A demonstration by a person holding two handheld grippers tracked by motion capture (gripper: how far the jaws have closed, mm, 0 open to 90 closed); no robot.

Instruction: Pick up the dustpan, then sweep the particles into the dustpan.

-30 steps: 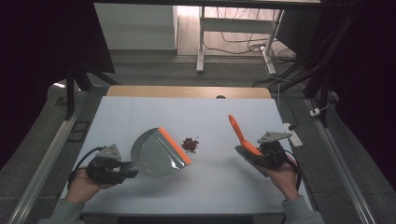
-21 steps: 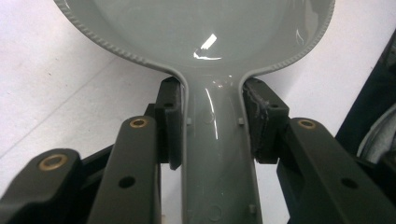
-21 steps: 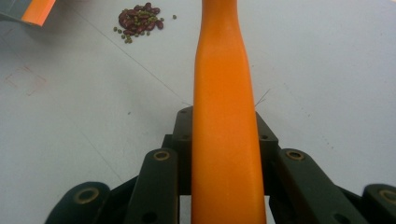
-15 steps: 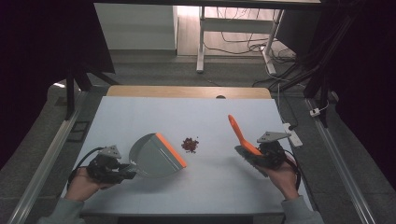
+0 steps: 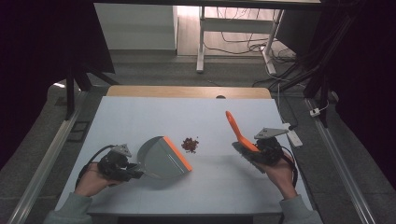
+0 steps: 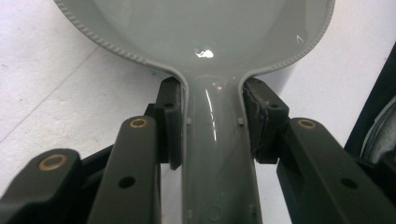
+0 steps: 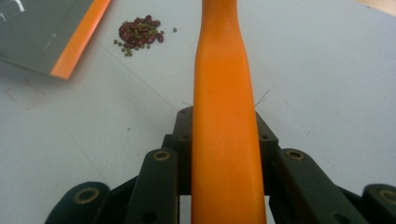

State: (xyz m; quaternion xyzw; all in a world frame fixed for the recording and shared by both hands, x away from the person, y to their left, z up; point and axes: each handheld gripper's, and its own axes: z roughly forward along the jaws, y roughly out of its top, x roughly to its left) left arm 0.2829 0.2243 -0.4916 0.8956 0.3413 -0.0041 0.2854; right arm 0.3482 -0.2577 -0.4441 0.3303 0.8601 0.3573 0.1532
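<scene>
Left gripper point(image 5: 125, 169) jaws clamp the grey dustpan point(image 5: 163, 157) handle; pan lies on the counter point(image 5: 140, 116), orange lip facing a small pile of beans point(image 5: 189, 144) just beside it. Right gripper point(image 5: 262, 153) jaws grip the orange brush point(image 5: 238, 134), well apart from the pile.

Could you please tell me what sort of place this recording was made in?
Probably a lab or workshop set up for recording: a bare white table on a grey floor, loose cables on the floor behind, and dark curtains at both sides.
</scene>
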